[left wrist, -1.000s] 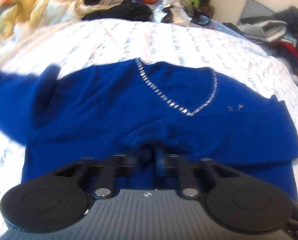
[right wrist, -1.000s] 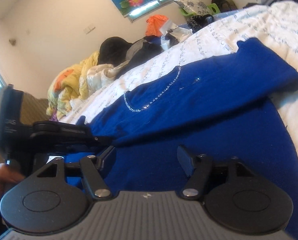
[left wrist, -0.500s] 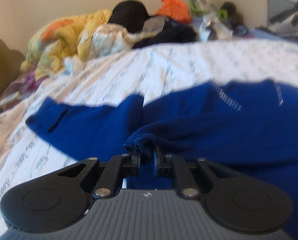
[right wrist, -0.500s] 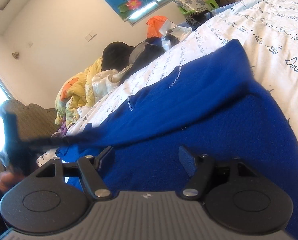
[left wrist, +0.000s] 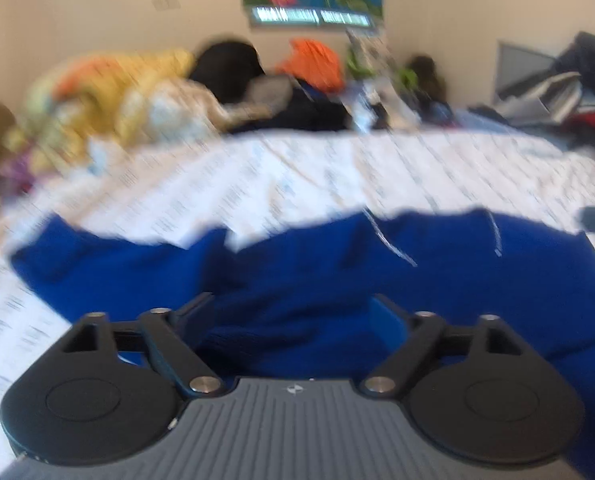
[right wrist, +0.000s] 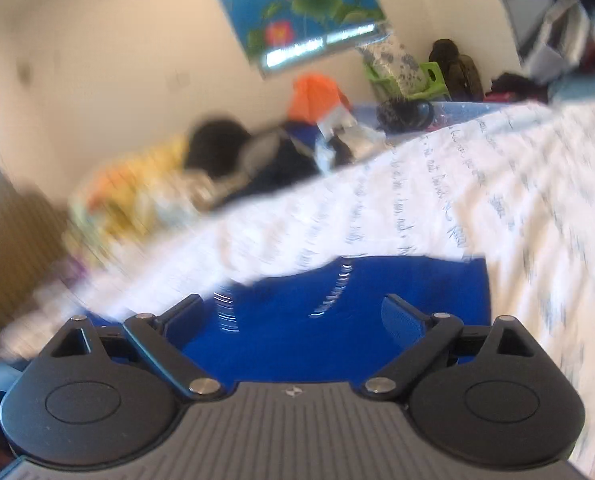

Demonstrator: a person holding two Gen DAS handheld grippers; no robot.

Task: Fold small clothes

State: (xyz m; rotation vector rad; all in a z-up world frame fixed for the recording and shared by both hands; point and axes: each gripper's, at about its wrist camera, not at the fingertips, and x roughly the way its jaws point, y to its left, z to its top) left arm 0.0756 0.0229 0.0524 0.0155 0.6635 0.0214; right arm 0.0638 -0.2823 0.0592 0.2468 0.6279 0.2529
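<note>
Both views are smeared by motion blur, so fine detail is hard to read. The white bedsheet with lines of dark script fills the ground ahead of both grippers and runs off to either side. On it, directly ahead of and under the tools, lies the royal-blue knit sweater with a silvery beaded V-neckline; its lower part is hidden beneath the gripper bodies, and one sleeve reaches out to the left of the left gripper. That gripper's jaws stand spread wide, with a bunched fold of the sweater lying loose between them, not pinched. The right gripper is likewise spread apart, hovering over flat blue fabric with the neckline beads just beyond its fingertips. Past the sheet's far edge, a blurred heap of yellow and orange bedding sits ahead-left. An orange bag stands further back. A lotus-flower wall picture hangs on the cream wall above.
</note>
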